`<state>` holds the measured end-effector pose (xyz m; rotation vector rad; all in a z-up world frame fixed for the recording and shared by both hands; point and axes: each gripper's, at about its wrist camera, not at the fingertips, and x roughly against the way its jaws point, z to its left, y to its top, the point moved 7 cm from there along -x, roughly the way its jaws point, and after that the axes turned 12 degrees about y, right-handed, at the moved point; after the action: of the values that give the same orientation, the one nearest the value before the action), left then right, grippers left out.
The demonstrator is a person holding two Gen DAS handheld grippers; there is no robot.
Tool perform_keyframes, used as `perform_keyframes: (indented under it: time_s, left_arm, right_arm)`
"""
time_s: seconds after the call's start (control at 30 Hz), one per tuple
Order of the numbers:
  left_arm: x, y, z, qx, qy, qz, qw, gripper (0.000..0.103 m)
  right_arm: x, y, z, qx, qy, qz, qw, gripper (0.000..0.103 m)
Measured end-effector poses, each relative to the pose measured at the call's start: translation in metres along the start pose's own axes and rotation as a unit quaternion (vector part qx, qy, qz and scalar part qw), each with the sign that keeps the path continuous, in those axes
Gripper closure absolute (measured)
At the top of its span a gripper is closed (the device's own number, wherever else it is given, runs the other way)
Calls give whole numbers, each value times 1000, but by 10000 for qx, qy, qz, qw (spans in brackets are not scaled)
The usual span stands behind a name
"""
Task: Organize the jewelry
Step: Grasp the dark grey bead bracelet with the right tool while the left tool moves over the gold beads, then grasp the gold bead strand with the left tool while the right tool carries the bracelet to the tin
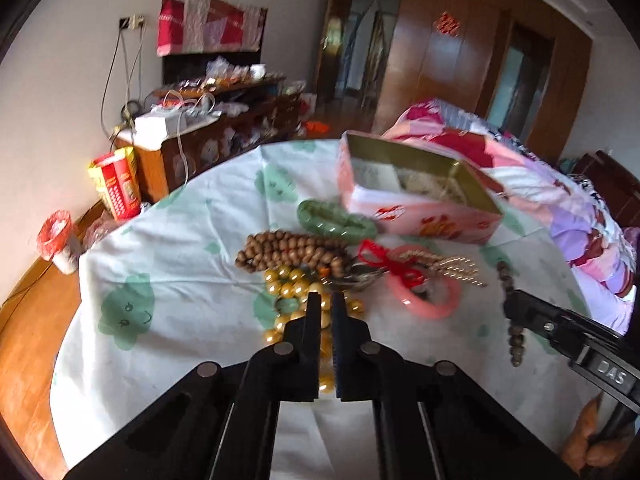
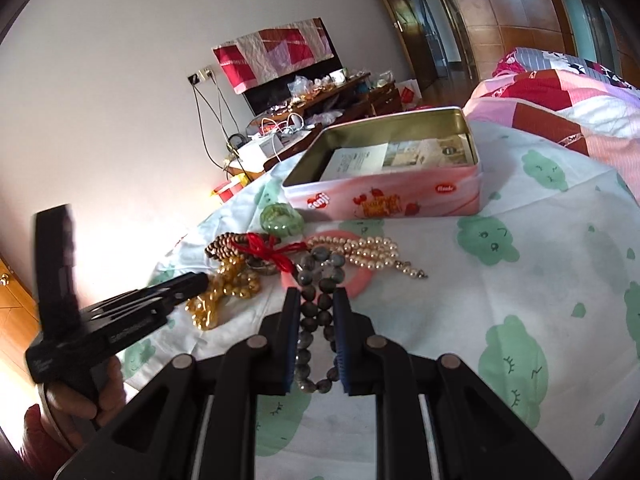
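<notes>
On the round table, a white cloth [image 2: 540, 248] printed with green cartoon shapes is lying under a heap of jewelry just in front of an open pink tin [image 2: 384, 196], which is sitting toward the far edge with printed paper in its bottom. The left gripper [image 1: 326, 300] is reaching down into the golden bead strand [image 1: 288, 284], its fingers drawn almost together with only a thin slit between them, and golden beads are showing in that slit; whether they are actually pinched I cannot tell. The right gripper [image 2: 318, 296] is hovering over the dark grey bead bracelet [image 2: 316, 308], its jaws parted and the beads lying between them, seemingly untouched. Beside these, a brown wooden bead string [image 1: 288, 248], a green jade bangle [image 1: 332, 220], a pink ring bangle [image 1: 428, 300], a red knotted cord [image 2: 272, 250] and a pearl strand [image 2: 372, 252] are lying tangled together near the tin.
</notes>
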<state>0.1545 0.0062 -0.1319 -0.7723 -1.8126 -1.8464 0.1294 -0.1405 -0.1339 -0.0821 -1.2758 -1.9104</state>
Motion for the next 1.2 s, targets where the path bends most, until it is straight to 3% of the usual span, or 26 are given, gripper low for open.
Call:
perform_keyframes:
  time_s: [0.13, 0.23, 0.27, 0.3, 0.33, 0.4, 0.57, 0.6, 0.63, 0.7, 0.8, 0.87, 1.2]
  left_arm:
    - [0, 5, -3, -282, 281, -103, 9992, 99]
    - [-10, 0, 0, -370, 492, 103, 9980, 95]
    - [-16, -2, 0, -394, 522, 271, 9975, 89]
    - [-23, -5, -1, -408, 505, 489, 9967, 73]
    - [-28, -7, -2, -389, 508, 630, 9960, 50]
    - [-33, -9, -2, -283, 541, 681, 9958, 38]
    - [-48, -17, 1, -256, 640, 1064, 9919, 38]
    - [-50, -18, 3, -191, 617, 1099, 9918, 42]
    - [-48, -17, 5, -125, 588, 1070, 9924, 57]
    - [-47, -17, 8, -53, 537, 1047, 9930, 69]
    - [-46, -17, 9, 25, 340, 1051, 9939, 80]
    - [-44, -17, 9, 82, 226, 1036, 9943, 82]
    - [8, 6, -8, 56, -341, -7, 9994, 85]
  right_arm:
    - [1, 4, 3, 47, -17, -48, 10000, 84]
    - [-1, 2, 2, 81, -52, 16, 10000, 84]
    - [-2, 1, 3, 91, -61, 33, 9999, 84]
    - [-3, 1, 3, 99, -59, 48, 9999, 84]
    - [-4, 1, 3, 106, -52, 62, 9999, 84]
    - [-6, 0, 3, 101, -50, 85, 9999, 84]
    - [-5, -1, -1, 8, -36, 94, 9999, 84]
    - [-5, -2, -2, -15, -33, 105, 9999, 84]
    - [-6, -2, -4, -44, -28, 122, 9999, 84]
    - [-8, -2, -6, -100, -23, 153, 9998, 84]
    - [-10, -3, -10, -187, -32, 192, 9996, 84]
    - [-10, -2, -10, -211, -19, 179, 9996, 84]
    - [10, 8, -5, -109, -68, -224, 9997, 84]
